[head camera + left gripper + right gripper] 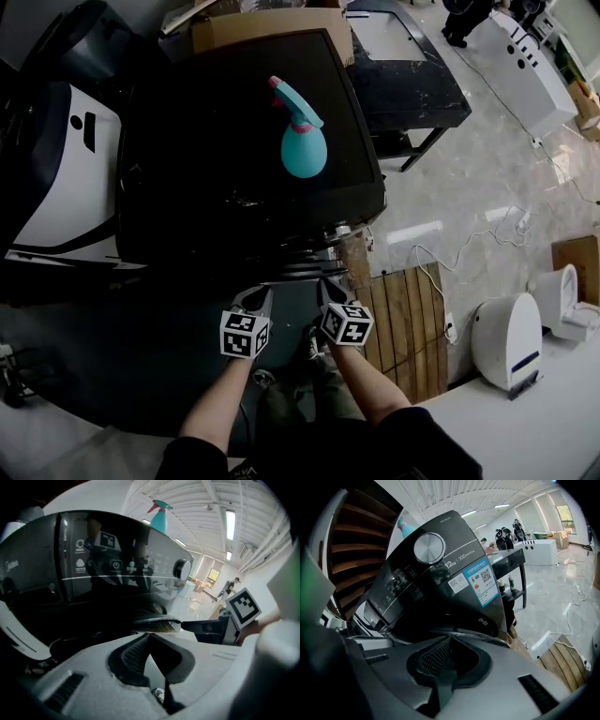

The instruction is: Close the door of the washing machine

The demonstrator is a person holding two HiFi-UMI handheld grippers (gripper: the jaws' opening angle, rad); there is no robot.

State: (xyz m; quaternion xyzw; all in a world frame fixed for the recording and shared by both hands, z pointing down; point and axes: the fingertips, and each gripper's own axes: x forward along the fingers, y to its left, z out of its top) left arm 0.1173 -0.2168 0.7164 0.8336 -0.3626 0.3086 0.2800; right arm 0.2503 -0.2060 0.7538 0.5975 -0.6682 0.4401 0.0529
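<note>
Teal spray bottle (304, 145) upright atop the black washing machine (206, 178)

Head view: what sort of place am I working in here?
Likely an appliance test lab or workshop, not a home. The washing machine stands on an open polished floor with loose cables and white appliances parked around. The left gripper view shows a high ceiling with strip lights.

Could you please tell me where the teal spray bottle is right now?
In the head view, the teal spray bottle sits atop the black washing machine, right of centre, a cardboard box just beyond it.
</note>
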